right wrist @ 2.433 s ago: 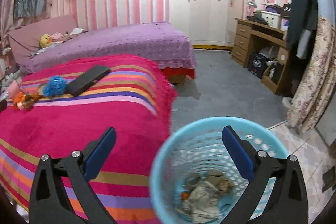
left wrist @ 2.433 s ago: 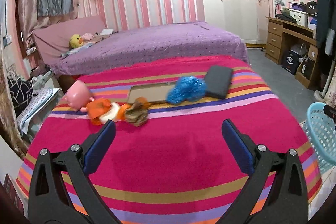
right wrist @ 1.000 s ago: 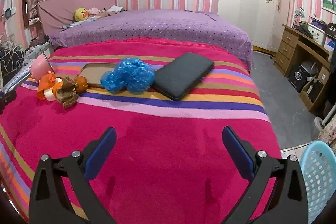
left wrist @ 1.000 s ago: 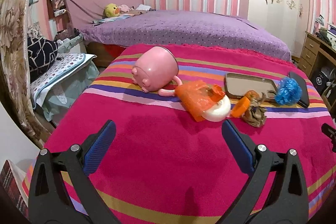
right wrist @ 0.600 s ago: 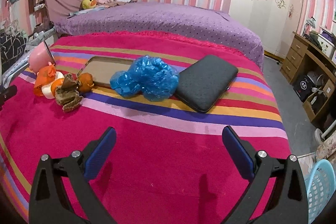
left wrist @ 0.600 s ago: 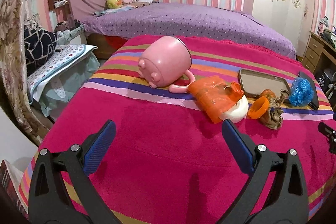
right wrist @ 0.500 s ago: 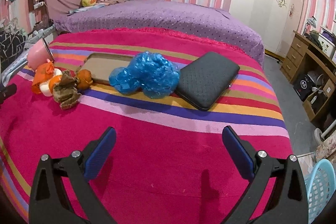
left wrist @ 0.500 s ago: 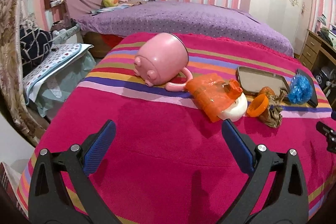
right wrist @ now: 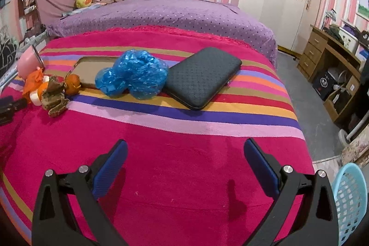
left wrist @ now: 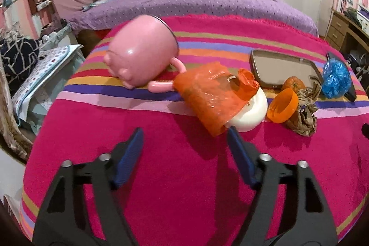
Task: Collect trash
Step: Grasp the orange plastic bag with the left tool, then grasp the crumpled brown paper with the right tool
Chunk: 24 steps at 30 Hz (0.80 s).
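Observation:
On the striped pink bedspread (left wrist: 189, 176) lies an orange plastic bag (left wrist: 207, 93) over a white cup (left wrist: 250, 113). Right of it are an orange lid (left wrist: 282, 105), crumpled brown paper (left wrist: 303, 118), a tangerine (left wrist: 293, 84) and a crumpled blue plastic bag (left wrist: 335, 78). My left gripper (left wrist: 184, 133) hovers just short of the orange bag; its jaws are closing with nothing between them. My right gripper (right wrist: 184, 146) is open over bare blanket, well short of the blue bag (right wrist: 133, 77). The light blue basket (right wrist: 350, 200) stands on the floor at the lower right.
A pink piggy mug (left wrist: 140, 57) lies on its side left of the orange bag. A brown tray (left wrist: 283, 68) and a black quilted case (right wrist: 203, 77) lie behind the trash. A purple bed (right wrist: 161, 13) is beyond; a wooden desk (right wrist: 332, 57) stands right.
My left gripper has moved closer to the orange bag and its jaws have narrowed. The right gripper has barely moved and stays wide.

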Tool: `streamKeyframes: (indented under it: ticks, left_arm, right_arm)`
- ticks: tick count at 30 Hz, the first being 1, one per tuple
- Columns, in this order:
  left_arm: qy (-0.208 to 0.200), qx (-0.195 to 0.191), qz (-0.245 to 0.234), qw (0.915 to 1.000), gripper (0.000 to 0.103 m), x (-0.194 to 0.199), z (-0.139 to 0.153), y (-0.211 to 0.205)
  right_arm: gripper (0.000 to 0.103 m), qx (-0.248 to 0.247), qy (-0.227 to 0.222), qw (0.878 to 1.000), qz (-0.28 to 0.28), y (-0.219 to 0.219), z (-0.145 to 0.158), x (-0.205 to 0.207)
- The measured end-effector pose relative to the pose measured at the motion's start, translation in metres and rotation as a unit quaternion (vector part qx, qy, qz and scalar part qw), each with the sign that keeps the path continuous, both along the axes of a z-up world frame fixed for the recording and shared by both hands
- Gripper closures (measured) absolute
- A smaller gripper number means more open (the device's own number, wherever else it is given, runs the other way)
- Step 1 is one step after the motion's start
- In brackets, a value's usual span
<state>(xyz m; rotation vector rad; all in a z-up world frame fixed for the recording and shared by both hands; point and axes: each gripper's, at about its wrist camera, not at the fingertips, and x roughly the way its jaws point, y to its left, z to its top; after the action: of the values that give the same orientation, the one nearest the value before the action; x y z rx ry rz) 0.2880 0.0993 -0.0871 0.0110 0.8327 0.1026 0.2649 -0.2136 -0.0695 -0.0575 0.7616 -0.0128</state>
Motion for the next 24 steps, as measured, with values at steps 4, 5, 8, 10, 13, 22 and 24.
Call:
streamKeyframes:
  ticks: [4, 5, 8, 10, 13, 22, 24]
  left_arm:
    - [-0.001, -0.012, -0.002, 0.9999, 0.071, 0.004, 0.0, 0.0]
    - [-0.004, -0.025, -0.004, 0.9997, 0.087, 0.004, 0.0, 0.003]
    - [-0.015, -0.057, -0.006, 0.9982, 0.098, 0.002, 0.002, 0.01]
    - [-0.03, -0.06, -0.005, 0.9978, 0.103, -0.003, 0.006, 0.012]
    - [-0.054, -0.026, -0.01, 0.9981, 0.103, -0.017, 0.018, 0.013]
    - [-0.102, 0.005, 0.005, 0.9948, 0.103, -0.055, 0.057, 0.046]
    - [-0.105, 0.014, 0.006, 0.9944, 0.103, -0.059, 0.06, 0.05]
  right_arm:
    - [0.005, 0.015, 0.013, 1.0, -0.001, -0.004, -0.008, 0.001]
    - [0.005, 0.016, 0.015, 1.0, 0.001, -0.003, -0.008, 0.002]
    - [0.005, 0.018, 0.007, 1.0, 0.01, 0.001, -0.006, 0.0]
    - [0.005, 0.018, 0.003, 1.0, 0.019, 0.005, -0.006, -0.002]
    - [0.005, 0.017, -0.003, 1.0, 0.026, 0.013, -0.003, -0.005]
    - [0.005, 0.013, -0.024, 0.996, 0.09, 0.072, 0.006, -0.007]
    - [0.005, 0.017, -0.02, 0.994, 0.105, 0.085, 0.006, -0.004]
